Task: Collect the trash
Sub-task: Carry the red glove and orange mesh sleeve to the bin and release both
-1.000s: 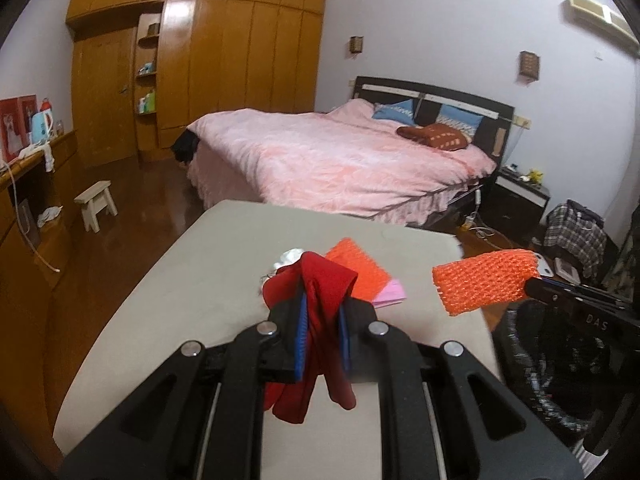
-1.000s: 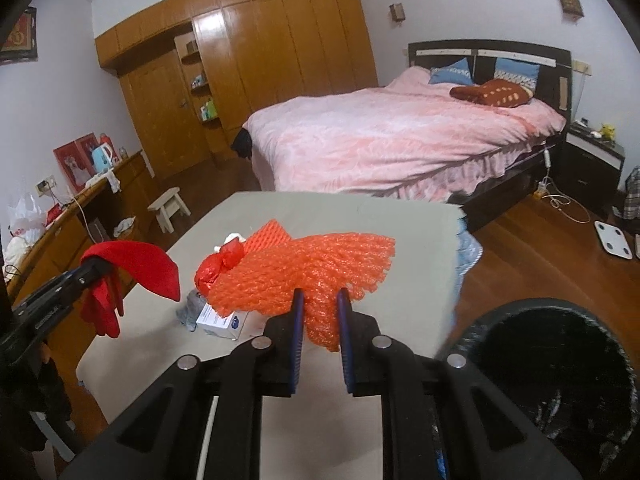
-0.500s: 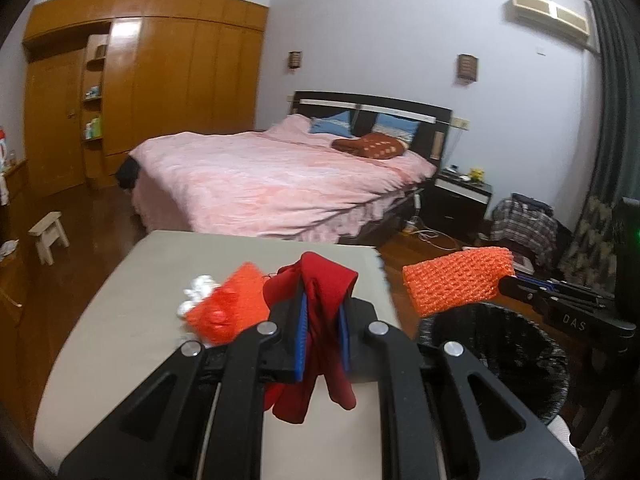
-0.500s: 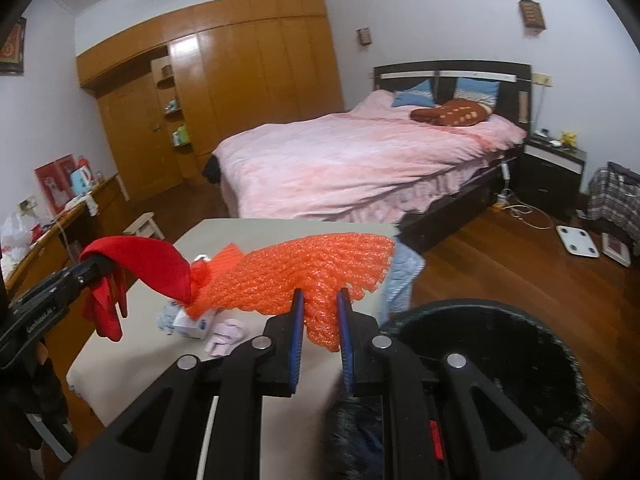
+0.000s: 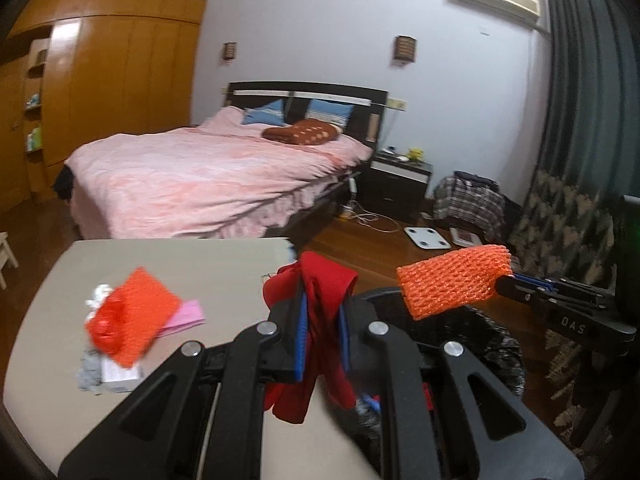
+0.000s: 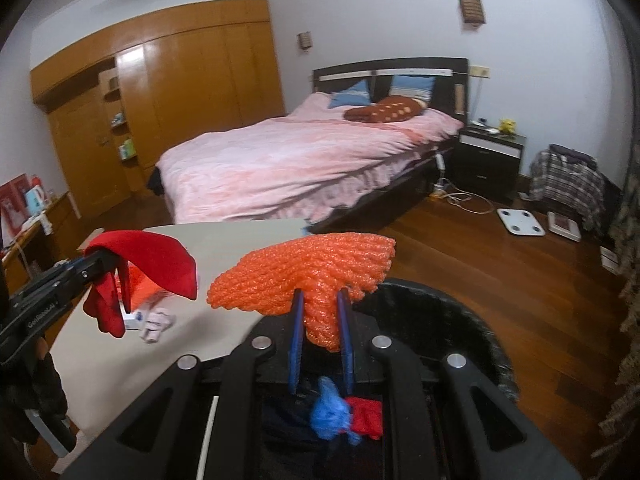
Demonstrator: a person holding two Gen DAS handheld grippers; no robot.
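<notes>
right wrist view: your right gripper (image 6: pixel 320 316) is clenched on an orange foam net (image 6: pixel 308 280), pinched between the blue pads (image 6: pixel 297 344), and the net fans out left and right above the jaws. directly below it is the black bin (image 6: pixel 472 328), its rim curving round to your right; inside the bin lie a blue scrap (image 6: pixel 330 414) and a red scrap (image 6: pixel 366 416). to your left, your left gripper (image 6: pixel 102 264) grasps a red cloth (image 6: pixel 148 264) that droops off both sides of its tip, held over the edge of the beige table (image 6: pixel 208 320). on the table under the cloth sit a small white box (image 6: pixel 134 318) and a pale crumpled bit (image 6: pixel 158 320).

in the left wrist view, your left gripper (image 5: pixel 322 320) is closed on the red cloth (image 5: pixel 324 312), which hangs down between the pads. just past it is the bin (image 5: pixel 492 344), and the net (image 5: pixel 452 280) in your right gripper (image 5: pixel 508 280) hangs above the bin's rim. on the table (image 5: pixel 192 264) to your left lies a blurred heap: a second orange net (image 5: pixel 136 312) with a red bag (image 5: pixel 106 326) against it, a pink sheet (image 5: pixel 188 318) beneath, a white box (image 5: pixel 120 376) and a grey wad (image 5: pixel 88 374) nearest you.

beyond the table stands a bed (image 5: pixel 208 176) with a pink cover, then a dark nightstand (image 5: pixel 400 184), a white scale (image 5: pixel 426 238) on the wood floor, and a wooden wardrobe (image 5: pixel 104 92) along the far wall.
</notes>
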